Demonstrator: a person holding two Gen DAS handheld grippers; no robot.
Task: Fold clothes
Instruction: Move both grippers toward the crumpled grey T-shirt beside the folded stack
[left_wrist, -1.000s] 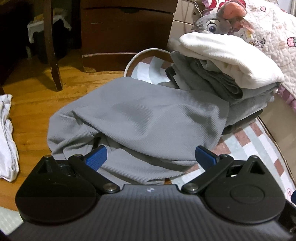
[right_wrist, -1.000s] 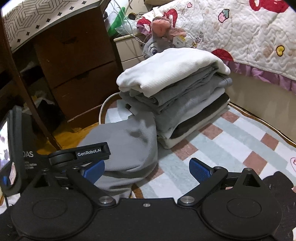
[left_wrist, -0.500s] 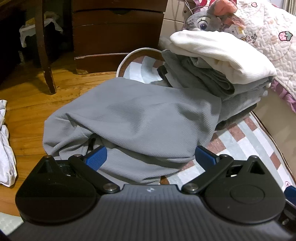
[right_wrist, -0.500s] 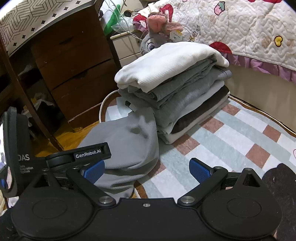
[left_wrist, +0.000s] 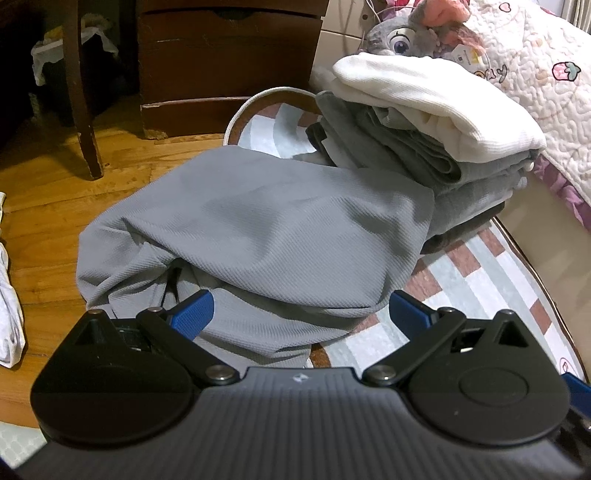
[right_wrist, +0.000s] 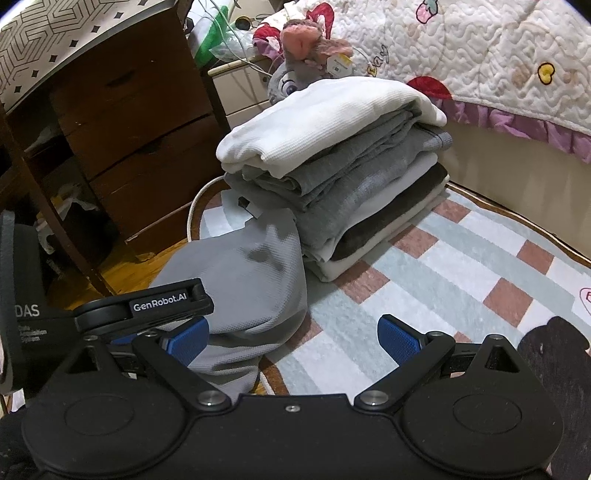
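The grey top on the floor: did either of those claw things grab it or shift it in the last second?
No. The grey top lies in the same rumpled heap beside the folded stack. Only the cameras drifted a little: the left gripper and right gripper both stayed open, holding nothing. The plush toy behind the stack did not move.

We count one loose grey garment (left_wrist: 266, 221) | one stack (right_wrist: 354, 177) of folded clothes, layer count unclear | one plush toy (right_wrist: 295, 70) | one rug (right_wrist: 461, 266) | two grippers (left_wrist: 299, 314) (right_wrist: 291, 334)
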